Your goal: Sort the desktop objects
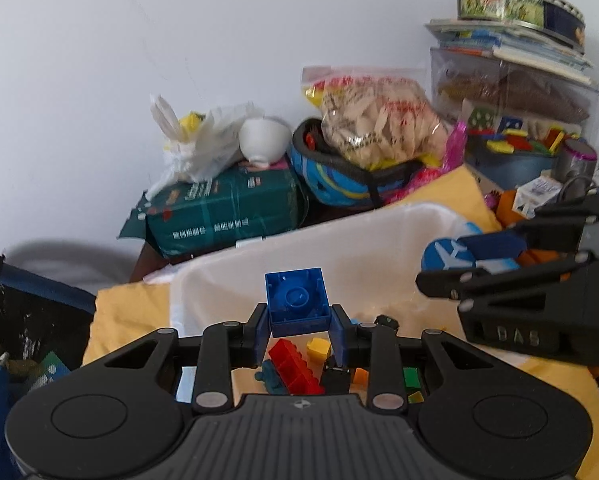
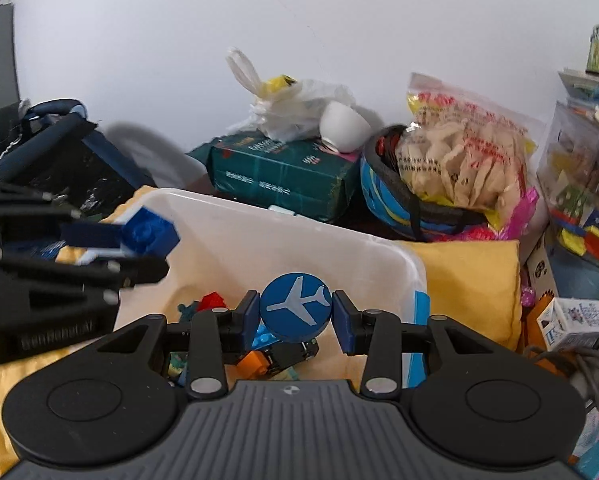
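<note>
My left gripper (image 1: 298, 322) is shut on a blue building block (image 1: 297, 301), hollow underside facing the camera, held above a translucent white bin (image 1: 235, 264). Below it in the bin lie a red brick (image 1: 295, 366), a yellow brick (image 1: 318, 349) and other small toys. My right gripper (image 2: 295, 312) is shut on a round blue disc with a white aeroplane (image 2: 295, 306), over the same bin (image 2: 379, 248). In the left wrist view the right gripper (image 1: 451, 268) and disc (image 1: 448, 259) enter from the right; in the right wrist view the left gripper (image 2: 139, 246) and block (image 2: 149, 234) come in at the left.
Behind the bin lie a green package (image 1: 227, 208), a white plastic bag (image 1: 195, 140), a white bowl (image 1: 264, 138), a blue helmet (image 1: 339, 176) with a snack bag (image 1: 379, 120), and clear boxes of toys (image 1: 511, 120). A yellow cloth (image 2: 467, 280) lies under the bin. A dark bag (image 2: 51, 152) sits left.
</note>
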Demonstrator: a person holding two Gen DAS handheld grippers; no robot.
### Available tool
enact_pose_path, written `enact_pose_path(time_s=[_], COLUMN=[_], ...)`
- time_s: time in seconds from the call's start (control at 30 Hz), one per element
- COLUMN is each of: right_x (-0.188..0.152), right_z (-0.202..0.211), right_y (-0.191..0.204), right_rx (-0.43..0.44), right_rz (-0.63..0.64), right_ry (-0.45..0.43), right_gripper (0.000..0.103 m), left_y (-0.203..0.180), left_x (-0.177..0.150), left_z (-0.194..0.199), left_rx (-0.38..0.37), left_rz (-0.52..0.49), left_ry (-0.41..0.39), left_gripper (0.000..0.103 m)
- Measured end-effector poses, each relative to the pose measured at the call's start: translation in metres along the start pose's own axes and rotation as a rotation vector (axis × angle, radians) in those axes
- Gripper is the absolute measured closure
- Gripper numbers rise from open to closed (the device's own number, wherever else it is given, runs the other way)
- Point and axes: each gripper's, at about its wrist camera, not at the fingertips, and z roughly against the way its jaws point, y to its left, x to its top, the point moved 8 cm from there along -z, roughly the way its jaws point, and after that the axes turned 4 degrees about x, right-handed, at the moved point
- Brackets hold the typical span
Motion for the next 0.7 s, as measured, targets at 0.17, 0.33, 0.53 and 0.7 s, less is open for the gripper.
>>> enact_pose_path(time_s=[0.17,0.33,0.53,0.7], right_x=[-0.01,-0.019,-0.012,-0.01], right_z=[-0.026,-0.028,-0.012,0.0], right_y=[-0.007,-0.012,-0.014,-0.016], right_rx=[-0.001,0.009,-0.005,0.001], right_rz=[-0.018,-0.054,-0.034,-0.039], right_ry=[0.085,0.114,0.081,0.073], right_gripper=[0.057,0.048,0.034,0.025], left_y=[0.008,0.009,0.005,0.005], left_x=[-0.009,-0.014,-0.003,0.016], left_z=[-0.022,-0.02,0.008,0.043], left_rx=[0.023,0.037,0.095,0.238], left_rz=[0.017,-0.005,-0.049,-0.078], left_ry=[0.06,0.081,-0.011,-0.175], left_gripper=[0.067,0.043,0.029,0.02])
